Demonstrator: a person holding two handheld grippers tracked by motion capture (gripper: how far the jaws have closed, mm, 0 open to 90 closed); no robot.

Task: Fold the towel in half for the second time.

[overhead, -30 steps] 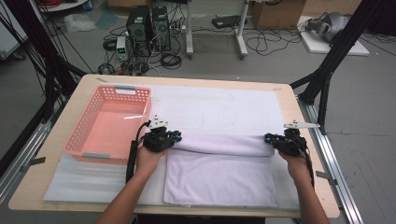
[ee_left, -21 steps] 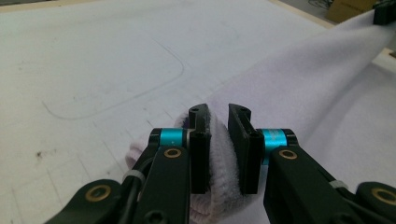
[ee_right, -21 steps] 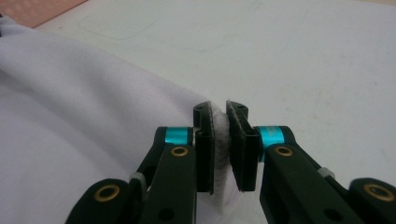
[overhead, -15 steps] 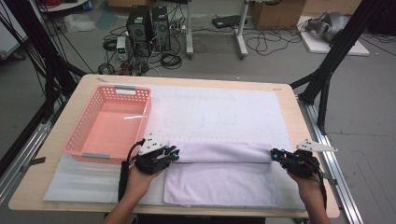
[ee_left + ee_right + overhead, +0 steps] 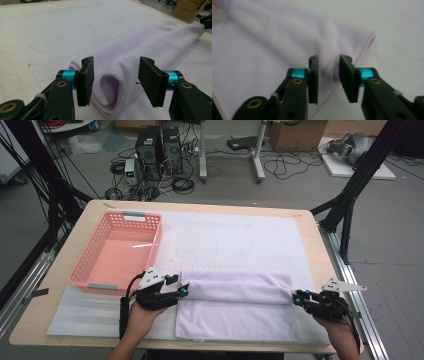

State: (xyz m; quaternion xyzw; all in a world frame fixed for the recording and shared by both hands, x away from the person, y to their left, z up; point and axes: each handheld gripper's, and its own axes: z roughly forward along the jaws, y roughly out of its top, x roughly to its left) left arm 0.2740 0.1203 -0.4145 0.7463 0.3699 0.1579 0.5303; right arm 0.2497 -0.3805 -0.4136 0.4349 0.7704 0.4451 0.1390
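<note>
A lavender towel point(image 5: 235, 315) lies on the white mat, its far part folded over into a soft roll point(image 5: 235, 287). My left gripper point(image 5: 183, 290) sits at the roll's left end. In the left gripper view its jaws point(image 5: 116, 62) have just been opening and stand wide, with the towel's looped fold point(image 5: 112, 85) between them, touching neither pad. My right gripper point(image 5: 297, 297) is at the roll's right end. Its jaws point(image 5: 329, 58) have also just been opening. The towel's hemmed corner point(image 5: 352, 53) lies blurred in the narrow gap, with no pinch visible.
A pink plastic basket point(image 5: 150, 240) stands empty at the left on the white mat point(image 5: 235, 240), close to my left hand. The wooden table's right edge point(image 5: 322, 255) is near my right gripper. Black frame legs, computers and cables stand on the floor beyond.
Both hands have come toward the near edge of the table, bringing the towel's folded edge with them. The roll now lies over the towel's near half.
</note>
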